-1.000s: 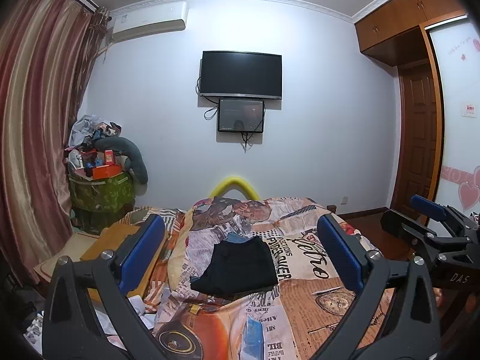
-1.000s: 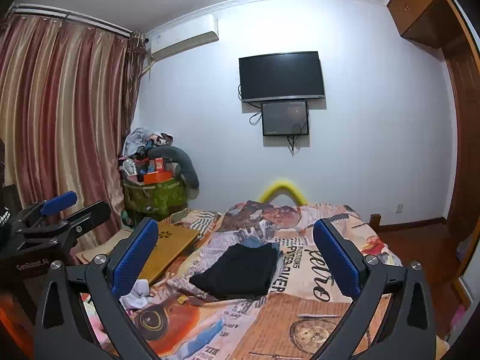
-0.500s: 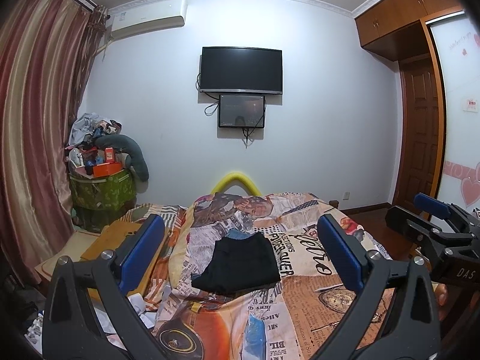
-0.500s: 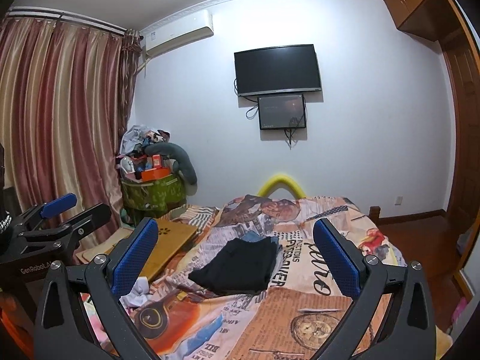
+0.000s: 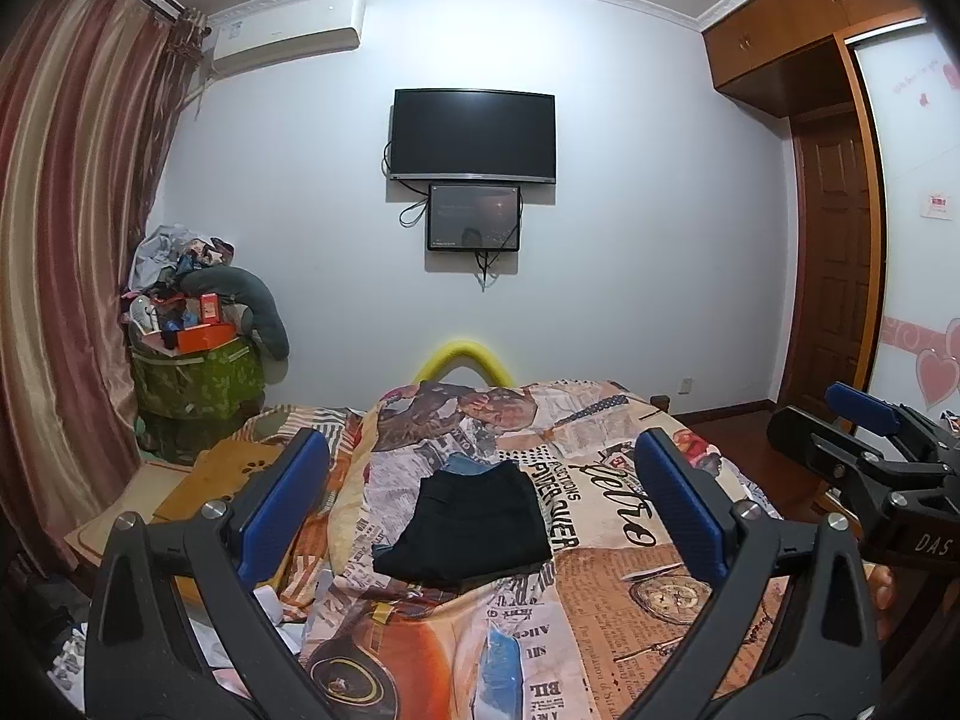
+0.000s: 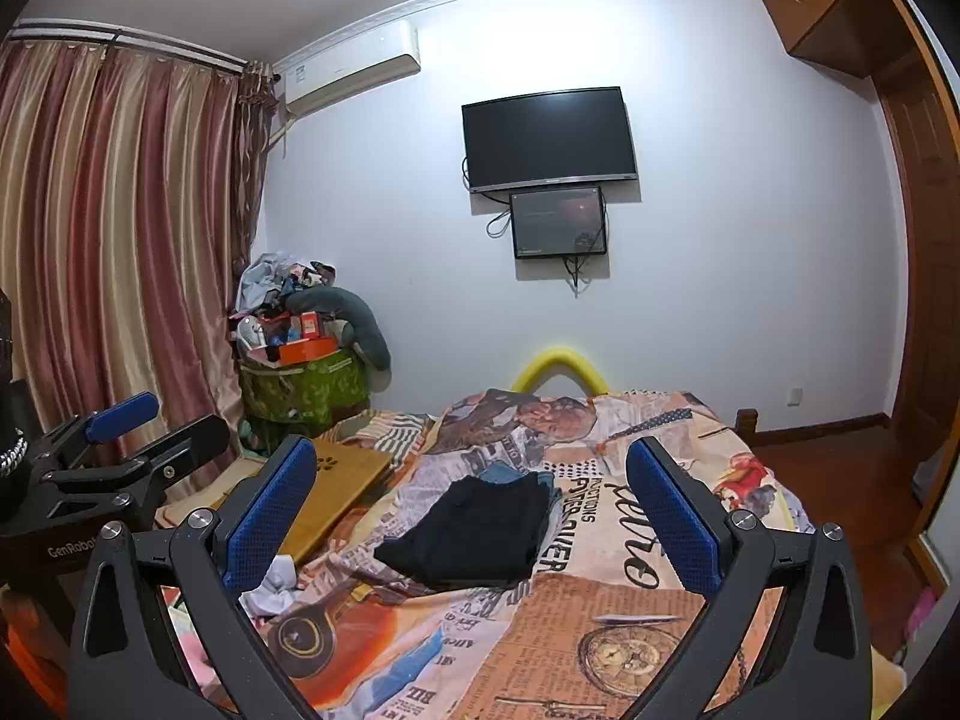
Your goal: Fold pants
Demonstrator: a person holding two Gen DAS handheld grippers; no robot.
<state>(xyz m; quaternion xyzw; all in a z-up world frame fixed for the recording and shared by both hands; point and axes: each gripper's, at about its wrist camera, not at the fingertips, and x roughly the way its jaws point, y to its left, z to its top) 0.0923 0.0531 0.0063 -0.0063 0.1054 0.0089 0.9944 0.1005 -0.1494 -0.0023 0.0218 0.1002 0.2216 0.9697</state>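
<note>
While the bed (image 5: pixel 630 570) carries the black pants (image 5: pixel 474 522), already a compact stack at its middle, both the left gripper (image 5: pixel 480 510) and right gripper (image 6: pixel 474 510) hover wide, empty, well back. Press edges square before finishing. Bedspread print reads "Retro"; gripper labels "DAS", "GenRobot".

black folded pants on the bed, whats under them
The black folded pants lie on the newspaper-print bedspread. A blue denim garment peeks out at their far edge; how far it reaches underneath is covered.
</note>
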